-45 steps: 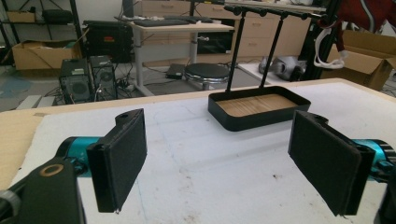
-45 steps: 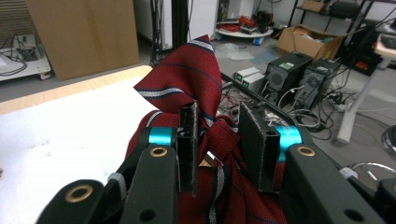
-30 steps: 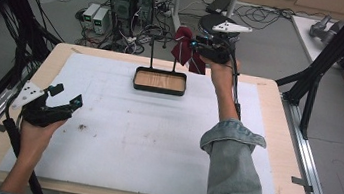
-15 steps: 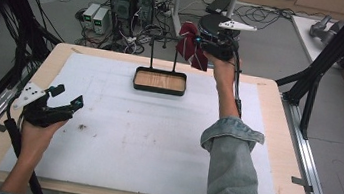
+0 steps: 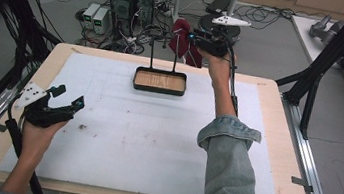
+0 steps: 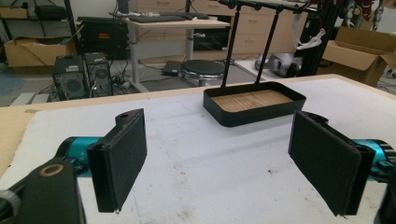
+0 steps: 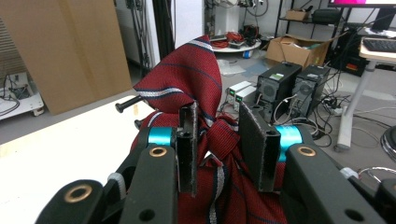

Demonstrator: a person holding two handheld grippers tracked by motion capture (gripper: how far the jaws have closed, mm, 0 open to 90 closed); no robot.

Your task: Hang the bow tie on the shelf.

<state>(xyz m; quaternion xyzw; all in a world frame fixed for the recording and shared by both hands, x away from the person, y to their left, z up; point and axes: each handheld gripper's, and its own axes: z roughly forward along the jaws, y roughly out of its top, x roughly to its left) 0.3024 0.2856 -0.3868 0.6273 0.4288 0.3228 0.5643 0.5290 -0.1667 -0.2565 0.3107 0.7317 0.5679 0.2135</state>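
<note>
A dark red tie with thin stripes (image 5: pixel 181 42) hangs bunched from my right gripper (image 5: pixel 194 38), which is raised at the far side of the table beside the top bar of a black rack (image 5: pixel 165 38). In the right gripper view the tie (image 7: pixel 187 79) fills the gap between the jaws; the gripper (image 7: pixel 219 149) is shut on its knotted part, and the rack bar's end (image 7: pixel 127 105) pokes out to the left. My left gripper (image 5: pixel 70 96) rests low at the table's left, open with nothing between its pads (image 6: pixel 122 163).
The rack's two posts rise from a black tray with a wooden floor (image 5: pixel 159 90), seen ahead in the left gripper view as tray (image 6: pixel 261 115). A white foam sheet (image 5: pixel 144 139) covers the tabletop. Computers and cables lie on the floor beyond the far edge.
My right gripper has lifted the tie a little and brought it slightly closer to the rack's bar. The left gripper has stayed where it was.
</note>
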